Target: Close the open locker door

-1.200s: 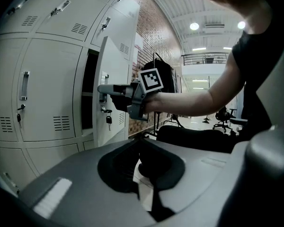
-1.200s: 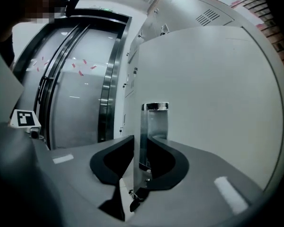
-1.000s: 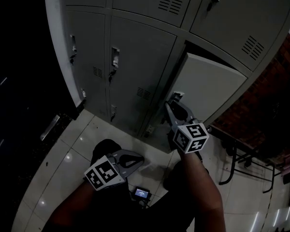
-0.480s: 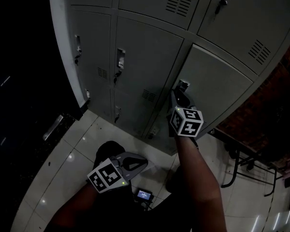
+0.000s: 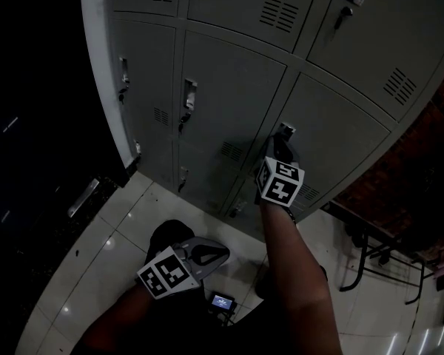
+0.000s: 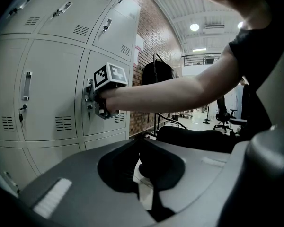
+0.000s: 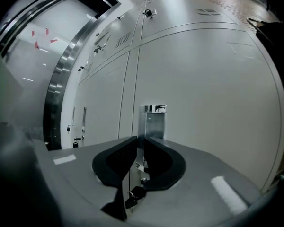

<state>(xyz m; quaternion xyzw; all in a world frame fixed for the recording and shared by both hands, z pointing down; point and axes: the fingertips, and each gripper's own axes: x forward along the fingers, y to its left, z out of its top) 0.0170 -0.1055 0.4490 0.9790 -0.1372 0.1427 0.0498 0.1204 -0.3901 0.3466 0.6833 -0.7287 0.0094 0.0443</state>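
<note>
The grey locker door [image 5: 340,135] in the lower row now lies flush with the doors beside it. My right gripper [image 5: 281,145] is at the door's metal handle [image 5: 285,132]. In the right gripper view its jaws [image 7: 139,138] are closing to a narrow slit. The handle plate [image 7: 152,119] stands just beyond the tips, and a key hangs below it. I cannot tell whether a lip of the handle lies between the jaws. My left gripper [image 5: 220,248] hangs low over the floor, shut and empty [image 6: 139,143]. The left gripper view shows the right gripper's marker cube [image 6: 110,74] against the door [image 6: 104,60].
Neighbouring locker doors [image 5: 214,102] with handles and keys stand to the left. A small device with a lit screen [image 5: 222,300] lies on the tiled floor by my shoe [image 5: 166,235]. A metal chair frame [image 5: 362,250] and a brick wall [image 5: 422,161] are on the right.
The door has swung from ajar to flush with the row. My right gripper has moved forward with it, staying at the handle. The left gripper has barely moved.
</note>
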